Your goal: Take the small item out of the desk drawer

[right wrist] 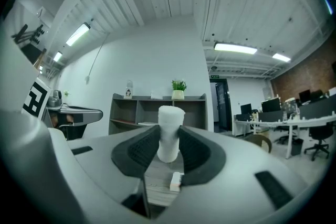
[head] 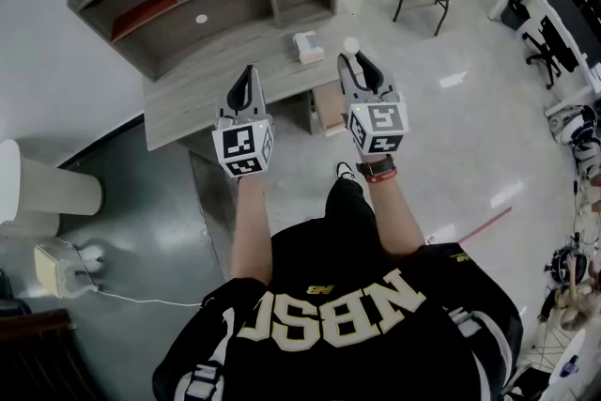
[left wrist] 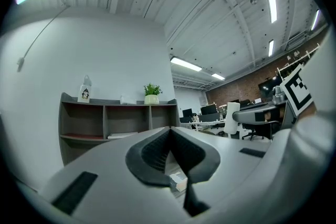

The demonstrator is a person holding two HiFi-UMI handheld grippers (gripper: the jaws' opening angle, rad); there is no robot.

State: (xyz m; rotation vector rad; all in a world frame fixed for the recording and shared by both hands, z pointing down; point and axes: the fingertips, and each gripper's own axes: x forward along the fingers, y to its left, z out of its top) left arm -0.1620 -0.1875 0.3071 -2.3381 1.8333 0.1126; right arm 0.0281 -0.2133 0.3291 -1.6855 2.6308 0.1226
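Right gripper (right wrist: pixel 169 138) fingers clamp the white item (right wrist: pixel 171 118), apparently out of the open drawer (head: pixel 329 108); left gripper (left wrist: pixel 170 136) fingers closed, empty. Next: lower it onto the surface (head: pixel 188 99)

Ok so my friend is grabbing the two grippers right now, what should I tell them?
Left gripper: shut, empty, hovering over the desk.
Right gripper: shut on the small white item, held up above the desk edge.
Drawer: looks open, below the desk edge.
Done: the item looks out of the drawer.
Left: probably set it on the desk, then close the drawer.
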